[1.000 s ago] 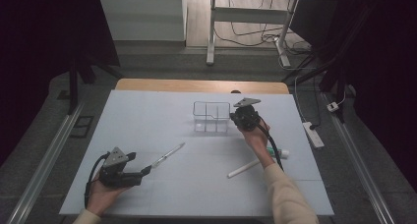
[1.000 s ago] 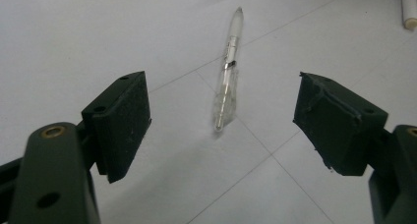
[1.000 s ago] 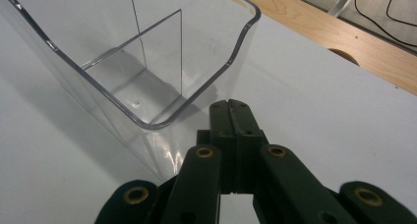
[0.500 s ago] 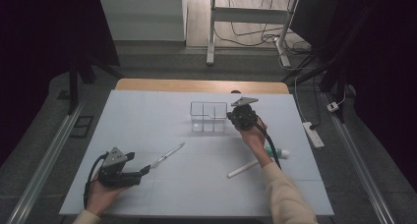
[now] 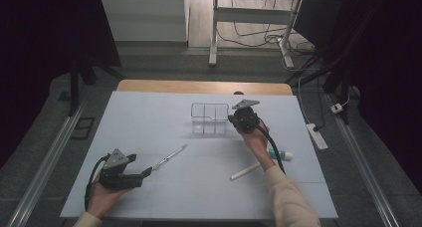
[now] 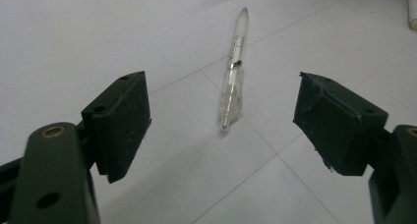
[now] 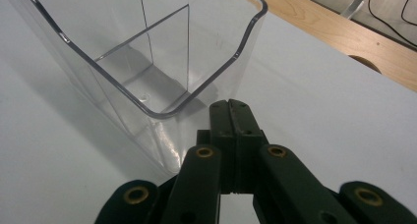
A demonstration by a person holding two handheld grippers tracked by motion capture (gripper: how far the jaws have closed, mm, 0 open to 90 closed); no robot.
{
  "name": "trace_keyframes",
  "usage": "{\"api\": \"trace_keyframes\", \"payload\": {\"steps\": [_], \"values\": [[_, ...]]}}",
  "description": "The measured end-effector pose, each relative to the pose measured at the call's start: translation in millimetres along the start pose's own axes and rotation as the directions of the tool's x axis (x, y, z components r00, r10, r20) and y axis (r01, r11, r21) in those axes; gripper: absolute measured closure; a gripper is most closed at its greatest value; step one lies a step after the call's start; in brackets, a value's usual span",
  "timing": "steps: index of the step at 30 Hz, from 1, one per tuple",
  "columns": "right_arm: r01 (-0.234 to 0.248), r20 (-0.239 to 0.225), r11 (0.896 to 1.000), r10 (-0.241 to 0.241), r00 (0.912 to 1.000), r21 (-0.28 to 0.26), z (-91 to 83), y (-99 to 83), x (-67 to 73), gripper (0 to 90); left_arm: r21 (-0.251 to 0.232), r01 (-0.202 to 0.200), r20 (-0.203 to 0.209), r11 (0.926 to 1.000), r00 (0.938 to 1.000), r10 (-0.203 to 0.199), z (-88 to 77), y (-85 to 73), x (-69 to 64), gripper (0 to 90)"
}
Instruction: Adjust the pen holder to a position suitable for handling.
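My left gripper (image 6: pixel 221 121) stands wide; the clear pen (image 6: pixel 235 71) lies on the white table (image 6: pixel 74 37) just ahead between my fingers (image 6: pixel 123 116), untouched, its long axis pointing away. My right gripper (image 7: pixel 231 111) is pressed closed beside the clear organizer (image 7: pixel 162 62).

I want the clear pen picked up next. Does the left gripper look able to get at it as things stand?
Probably yes. The left gripper is open, and the clear pen lies on the bare white table just ahead of its jaws, with nothing between them. The right gripper is off by the clear organiser.
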State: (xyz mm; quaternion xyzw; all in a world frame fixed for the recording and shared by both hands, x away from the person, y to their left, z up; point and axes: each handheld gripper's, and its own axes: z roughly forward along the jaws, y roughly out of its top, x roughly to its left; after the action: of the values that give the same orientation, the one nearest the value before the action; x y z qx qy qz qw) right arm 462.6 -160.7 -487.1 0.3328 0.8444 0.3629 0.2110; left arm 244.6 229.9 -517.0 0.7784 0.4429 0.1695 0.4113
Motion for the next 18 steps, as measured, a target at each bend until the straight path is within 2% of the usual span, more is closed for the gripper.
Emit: {"api": "trace_keyframes", "payload": {"steps": [2,9,13,18], "values": [[-0.003,-0.005,1.000,0.003,1.0000,0.001,-0.7,0.0,-0.5,89.1,0.000,0.000,0.000,1.0000,1.0000,0.000,0.0,0.0,0.2,21.7],[-0.010,0.022,0.999,0.011,0.9997,-0.041,-13.7,-2.1,-0.9,89.2,-0.004,-0.002,0.001,1.0000,1.0000,0.002,-0.9,-0.2,1.5,21.7],[-0.013,0.028,0.998,0.015,0.9995,-0.058,-30.4,-10.2,-0.4,89.2,-0.008,-0.001,0.004,1.0000,1.0000,0.001,-1.7,-0.5,2.5,21.7],[-0.005,0.030,0.998,0.007,0.9995,-0.064,-41.3,-20.8,-0.2,89.2,-0.011,0.001,0.006,0.9999,1.0000,-0.001,-1.3,0.1,3.8,21.7]]}}
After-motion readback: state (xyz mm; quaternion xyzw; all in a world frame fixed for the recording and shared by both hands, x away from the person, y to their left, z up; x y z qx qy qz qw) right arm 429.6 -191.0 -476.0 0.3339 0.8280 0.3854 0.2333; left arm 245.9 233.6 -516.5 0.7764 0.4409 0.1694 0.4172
